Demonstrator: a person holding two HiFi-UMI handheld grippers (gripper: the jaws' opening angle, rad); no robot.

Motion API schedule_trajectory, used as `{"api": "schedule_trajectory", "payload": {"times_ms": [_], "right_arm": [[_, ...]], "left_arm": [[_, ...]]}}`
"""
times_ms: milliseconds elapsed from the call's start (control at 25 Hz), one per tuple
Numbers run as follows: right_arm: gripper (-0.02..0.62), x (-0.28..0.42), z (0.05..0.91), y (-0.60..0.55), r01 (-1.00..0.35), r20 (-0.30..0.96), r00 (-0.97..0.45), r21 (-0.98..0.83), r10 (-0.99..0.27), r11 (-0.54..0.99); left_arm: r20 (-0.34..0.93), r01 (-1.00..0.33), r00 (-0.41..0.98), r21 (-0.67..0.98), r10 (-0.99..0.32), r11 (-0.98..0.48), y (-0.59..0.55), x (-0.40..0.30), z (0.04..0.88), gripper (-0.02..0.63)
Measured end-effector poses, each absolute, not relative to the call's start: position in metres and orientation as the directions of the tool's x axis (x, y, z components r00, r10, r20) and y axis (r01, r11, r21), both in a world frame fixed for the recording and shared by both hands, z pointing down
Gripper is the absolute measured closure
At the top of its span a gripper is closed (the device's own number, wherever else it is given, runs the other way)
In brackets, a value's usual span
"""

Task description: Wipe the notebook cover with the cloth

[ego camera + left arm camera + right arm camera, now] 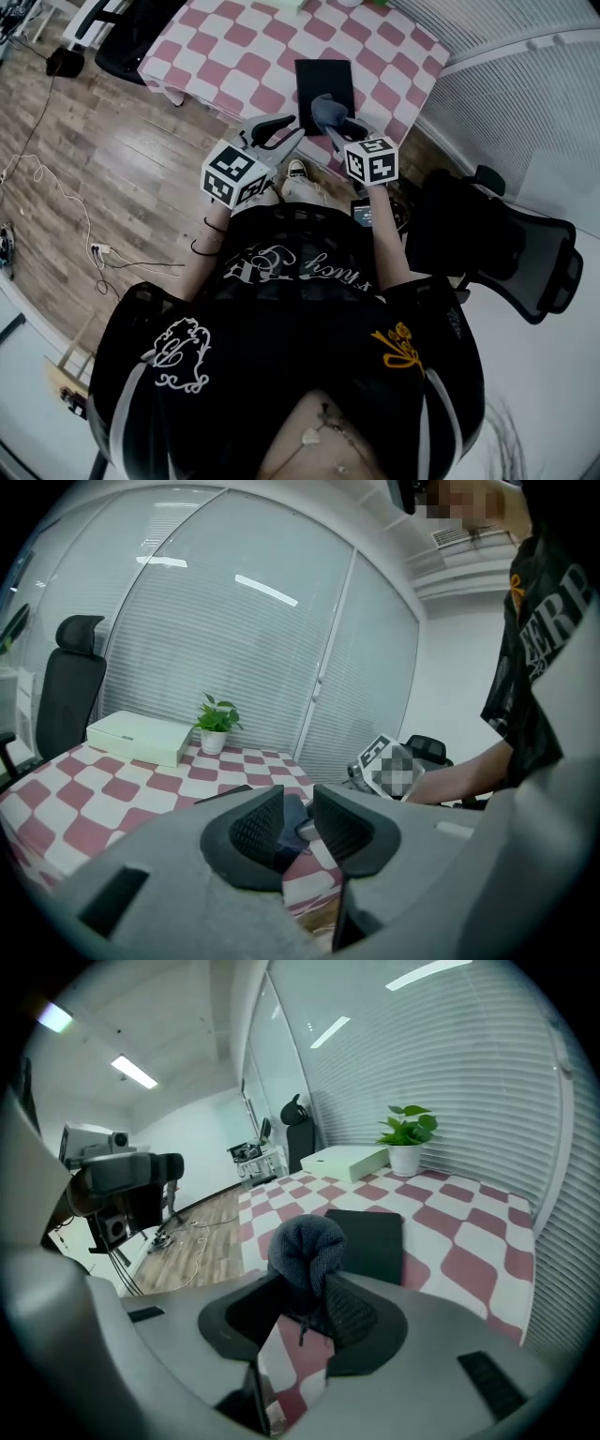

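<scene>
A: Right gripper [302, 1305] is clamped on the cloth [307, 1249], with the wad bulging above the jaws. Notebook [373, 1241] lies flat on the table [473, 1265], just beyond the wad. Contact: can't tell.

B: Left gripper [298, 825] has its jaws narrowly apart with nothing in them, near the table's edge.

A: Suggest lowering the wad onto the cover's near end. Light pressure, long overlapping strokes.

B: Left could pin a corner. The cover looks slick and may slide.
</scene>
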State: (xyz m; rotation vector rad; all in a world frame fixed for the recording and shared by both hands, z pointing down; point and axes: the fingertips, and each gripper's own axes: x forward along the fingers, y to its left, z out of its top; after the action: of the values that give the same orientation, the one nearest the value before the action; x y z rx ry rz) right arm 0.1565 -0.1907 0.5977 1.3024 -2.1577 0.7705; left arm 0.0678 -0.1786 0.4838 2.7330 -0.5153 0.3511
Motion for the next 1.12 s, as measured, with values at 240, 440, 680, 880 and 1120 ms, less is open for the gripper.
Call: {"api": "schedule_trajectory", "payload": {"times_ms": [240, 440, 680, 880, 1120], "right_arm": [[0.465, 0.089, 0.615, -0.173, -0.818, 0.691, -0.519, -0.232, -0.502, 0.527], [0.465, 0.079, 0.644, -0.156, -0.802, 0.748, -0.505, -0.222, -0.43, 0.555], [0.465, 0.098, 0.648, -0.151, -0.832, 0.75, -0.486, -0.24, -0.449, 0.5], [0.465, 0.124, 0.644, -0.145, -0.877, 0.752, -0.434, -0.227, -0.496, 0.423], [0.465, 0.187, 0.642, -0.136, -0.953, 0.76, -0.301, -0.21, -0.576, 0.221]], "left_arm": [[0.298, -0.398, 0.901, 0.279, -0.315, -0.874, -0.174, 0.06, 0.483, 0.511], [0.296, -0.411, 0.896, 0.278, -0.33, -0.868, -0.173, 0.052, 0.483, 0.511], [0.294, -0.412, 0.897, 0.281, -0.331, -0.867, -0.173, 0.048, 0.484, 0.511], [0.287, -0.388, 0.907, 0.284, -0.309, -0.876, -0.17, 0.053, 0.484, 0.511], [0.283, -0.344, 0.922, 0.288, -0.264, -0.894, -0.161, 0.064, 0.485, 0.511]]}}
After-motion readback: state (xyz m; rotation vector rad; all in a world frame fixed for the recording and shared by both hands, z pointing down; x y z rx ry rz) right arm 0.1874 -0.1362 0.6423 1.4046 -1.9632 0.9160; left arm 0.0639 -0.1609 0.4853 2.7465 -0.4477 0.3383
